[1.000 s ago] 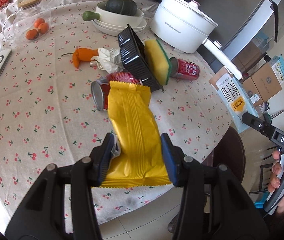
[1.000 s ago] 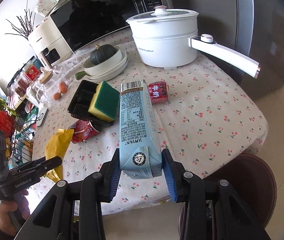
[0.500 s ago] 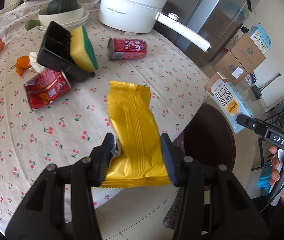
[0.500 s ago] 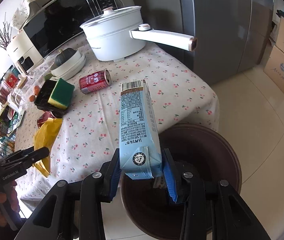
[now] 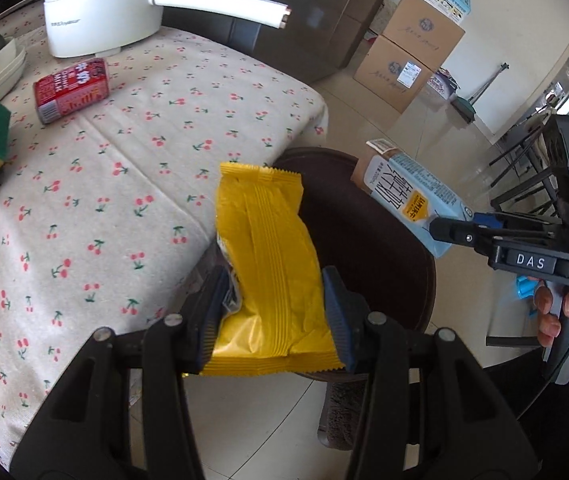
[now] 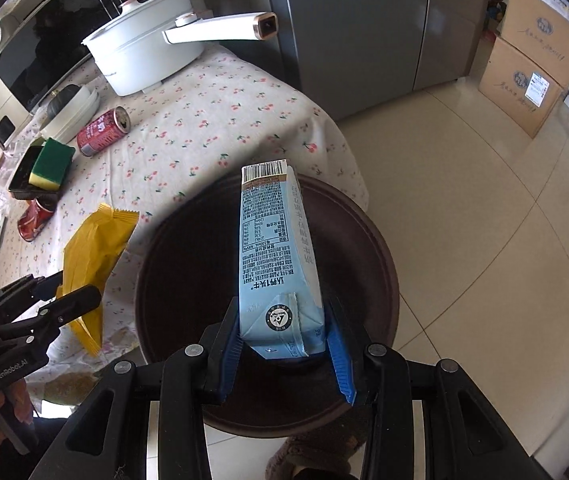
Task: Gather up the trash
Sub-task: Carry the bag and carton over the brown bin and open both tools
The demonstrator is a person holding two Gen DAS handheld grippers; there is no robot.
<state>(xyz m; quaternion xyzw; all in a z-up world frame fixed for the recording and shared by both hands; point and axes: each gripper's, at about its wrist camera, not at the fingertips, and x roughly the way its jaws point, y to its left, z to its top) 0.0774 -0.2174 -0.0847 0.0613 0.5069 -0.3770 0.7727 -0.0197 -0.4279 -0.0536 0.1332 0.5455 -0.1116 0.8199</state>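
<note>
The left gripper point(image 5: 274, 312) is clamping the near end of a yellow wrapper point(image 5: 268, 264), blue pads pressed into both sides. The far end of the wrapper is reaching out past the table edge, over the rim of the dark round bin point(image 5: 380, 240) that is standing on the floor beside the table point(image 5: 124, 184).

The right gripper point(image 6: 284, 344) is squeezing the base of a light blue carton point(image 6: 274, 256) — its barcode end is pointing away, and the whole carton is hanging directly above the open mouth of the bin point(image 6: 188, 248). From the left wrist view the carton point(image 5: 408, 196) is showing tilted over the far side of the bin, with the right gripper point(image 5: 456, 230) closed on it and the right hand point(image 5: 564, 316) wrapped around the handle.

Back on the cherry-print tablecloth, a red can point(image 5: 70, 90) is lying on its side near the white pot point(image 5: 100, 4). A second red can point(image 6: 36, 214) is lying just beside a black tray point(image 6: 24, 172) — and a green-and-yellow sponge point(image 6: 51, 162) is resting in that tray.
</note>
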